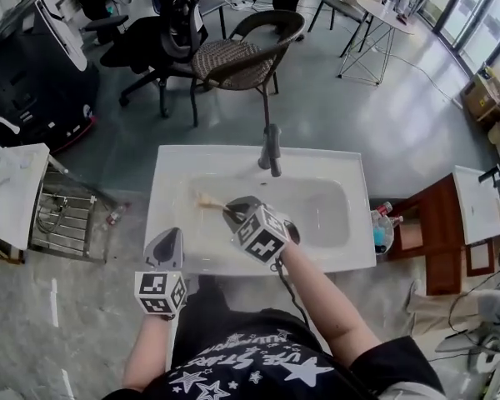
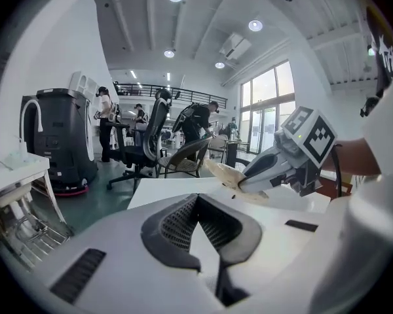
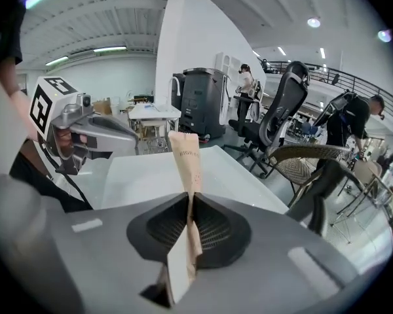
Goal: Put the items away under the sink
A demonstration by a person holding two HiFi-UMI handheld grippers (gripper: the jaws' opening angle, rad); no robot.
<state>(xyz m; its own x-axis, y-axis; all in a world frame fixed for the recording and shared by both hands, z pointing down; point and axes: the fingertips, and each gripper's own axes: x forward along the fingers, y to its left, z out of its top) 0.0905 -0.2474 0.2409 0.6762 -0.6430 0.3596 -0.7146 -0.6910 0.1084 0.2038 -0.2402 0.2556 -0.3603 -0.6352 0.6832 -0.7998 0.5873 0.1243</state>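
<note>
White rectangular ceramic sink [image 1: 171, 169] fills centre view. Left gripper [image 1: 167, 240] at the sink's 7 o'clock rim, jaws closed, empty. Right gripper [image 1: 230, 208] over basin, clamped on slim tan paper sachet [image 1: 208, 200], which projects toward 10 o'clock.

Chair [image 1: 237, 52] behind sink [image 1: 173, 192], bottle [image 1: 382, 228] at right

tan packet [image 3: 185, 165] (white sink [image 1: 172, 170])

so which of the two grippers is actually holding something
The right gripper: its jaws are shut on a thin tan paper packet that sticks out past the tips. The left gripper has its jaws together with nothing between them.
</note>
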